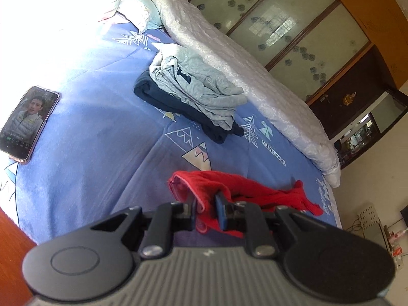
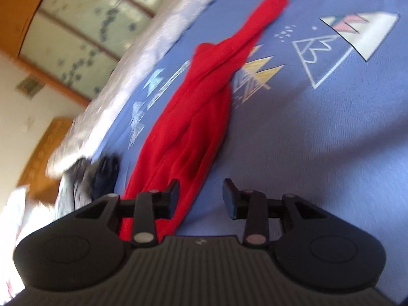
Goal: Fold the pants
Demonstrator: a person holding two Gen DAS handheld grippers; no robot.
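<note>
The red pants (image 1: 242, 191) are stretched along the blue bedsheet (image 1: 102, 127), one end pinched by the left gripper (image 1: 206, 210). The right gripper (image 2: 201, 196) is parted, empty; the bunched cloth could be missed.

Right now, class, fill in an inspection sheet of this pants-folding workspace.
Surface: blue printed bedsheet.
Job's things: red pants lie stretched out and rumpled.
Clutter: phone; grey and dark clothes pile; white quilt.
Grippers: left gripper shut on the red pants; right gripper open, empty, the pants' edge beside one finger.
Cables: power strip and wires on the floor.
Surroundings: wooden wardrobe.
</note>
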